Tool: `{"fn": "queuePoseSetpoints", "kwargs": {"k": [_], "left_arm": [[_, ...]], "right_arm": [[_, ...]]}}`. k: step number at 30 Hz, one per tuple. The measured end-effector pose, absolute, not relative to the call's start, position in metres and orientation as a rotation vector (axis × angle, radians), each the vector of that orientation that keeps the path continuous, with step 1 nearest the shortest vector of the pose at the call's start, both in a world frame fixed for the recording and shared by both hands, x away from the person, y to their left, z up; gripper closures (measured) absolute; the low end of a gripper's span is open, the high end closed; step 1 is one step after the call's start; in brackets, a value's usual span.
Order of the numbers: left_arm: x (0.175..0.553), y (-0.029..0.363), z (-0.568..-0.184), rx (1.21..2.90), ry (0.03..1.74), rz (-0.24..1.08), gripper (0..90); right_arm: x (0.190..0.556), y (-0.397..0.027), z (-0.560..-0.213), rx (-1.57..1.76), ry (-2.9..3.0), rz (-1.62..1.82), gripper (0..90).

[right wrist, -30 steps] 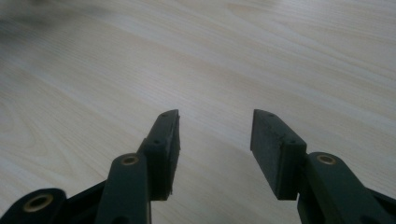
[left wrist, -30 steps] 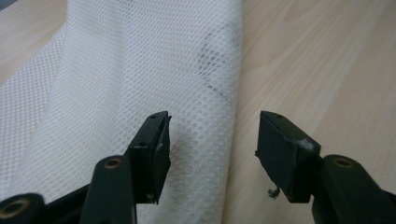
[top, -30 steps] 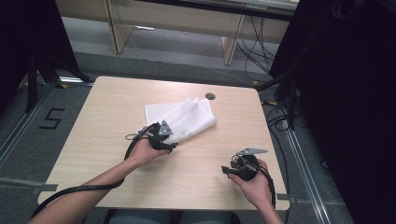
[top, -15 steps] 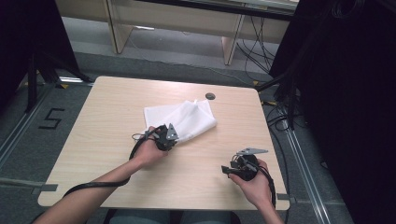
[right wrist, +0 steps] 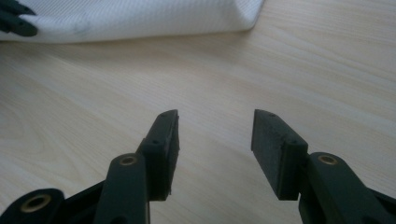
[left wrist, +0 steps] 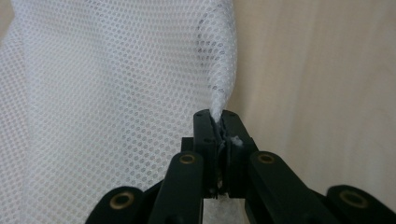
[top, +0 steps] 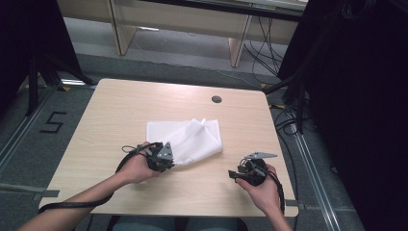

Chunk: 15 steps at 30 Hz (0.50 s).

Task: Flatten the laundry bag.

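Two grippers work over the wooden table (top: pixel 110 120): the left gripper (left wrist: pixel 217 135) has its jaws clamped on the near edge of the white mesh cloth (top: pixel 190 139), which lies mid-table, while the right gripper (right wrist: pixel 215 135) rests nearby, jaws apart around nothing.

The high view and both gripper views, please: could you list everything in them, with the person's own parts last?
Mesh cloth: one, white, crumpled at the table's middle, one edge pinched in the left gripper.
Table: one, light wood, under everything.
Cable grommet: one, dark, round, near the table's far edge.
Floor marking "5": one, black, left of the table.
Cables: several, black, on the floor to the right.
Left gripper: one, black, jaws shut on the cloth's edge.
Right gripper: one, black, jaws open over bare wood.
Hands: two, left hand and right hand at the near edge.
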<state>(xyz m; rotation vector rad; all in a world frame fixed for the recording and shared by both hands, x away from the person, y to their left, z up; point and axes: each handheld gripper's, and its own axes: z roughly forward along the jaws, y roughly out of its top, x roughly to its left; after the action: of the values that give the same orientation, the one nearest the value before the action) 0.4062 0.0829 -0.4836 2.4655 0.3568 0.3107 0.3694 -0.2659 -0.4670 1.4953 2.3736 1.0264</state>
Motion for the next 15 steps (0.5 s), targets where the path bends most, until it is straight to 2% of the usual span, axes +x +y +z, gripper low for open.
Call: {"fn": "queuePoseSetpoints", "kwargs": {"k": [6, 12, 15], "left_arm": [[0.378, 0.101, -0.485, 2.456, 0.329, 0.139, 85.7], [0.355, 0.114, -0.485, 2.471, 0.278, 0.026, 85.4], [0.350, 0.116, -0.485, 2.470, 0.287, -0.038, 81.5]], "right_arm": [[0.371, -0.263, -0.466, 1.419, 2.391, 1.036, 52.4], [0.368, -0.246, -0.454, 1.416, 2.381, 0.972, 52.9], [0.376, -0.239, -0.447, 1.382, 2.425, 1.038, 53.3]]}}
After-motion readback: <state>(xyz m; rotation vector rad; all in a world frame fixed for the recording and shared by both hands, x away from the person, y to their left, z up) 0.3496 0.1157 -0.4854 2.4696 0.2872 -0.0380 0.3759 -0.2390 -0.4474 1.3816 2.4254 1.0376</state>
